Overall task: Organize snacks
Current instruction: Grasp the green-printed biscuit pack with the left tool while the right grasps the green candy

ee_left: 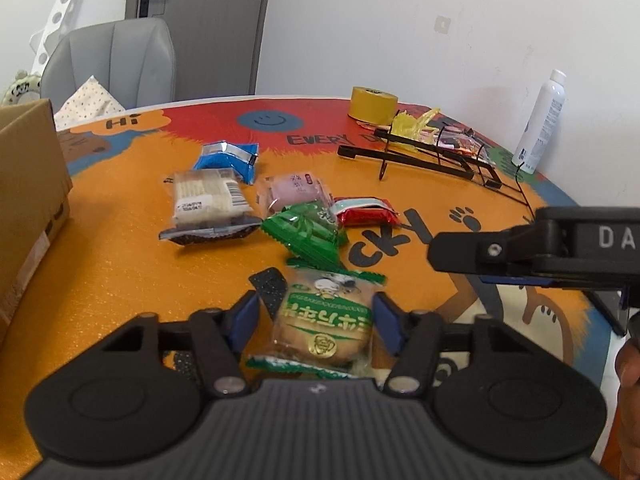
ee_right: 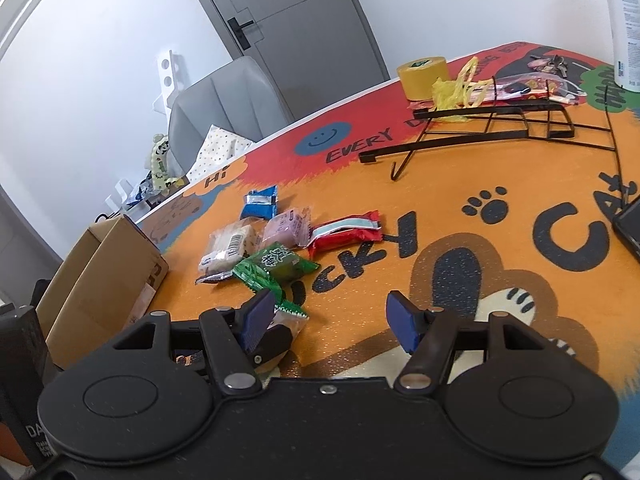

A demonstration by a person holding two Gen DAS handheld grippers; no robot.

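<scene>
The left gripper [ee_left: 316, 312], jaws narrowed around the green biscuit packet [ee_left: 326, 320] near the tabletop's [ee_left: 120, 272] front edge but apparently not yet pinching, should squeeze gently.

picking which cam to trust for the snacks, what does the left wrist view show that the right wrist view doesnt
Only the left wrist view: the full biscuit pack lying between the left gripper's pads, and the side of the right gripper.

Only the right wrist view: the right gripper with nothing between its open pads, the "CAT" lettering, and keys behind the rack.

Both: the snack pile, with its red pack, the cardboard box, tape roll and wire rack.
</scene>
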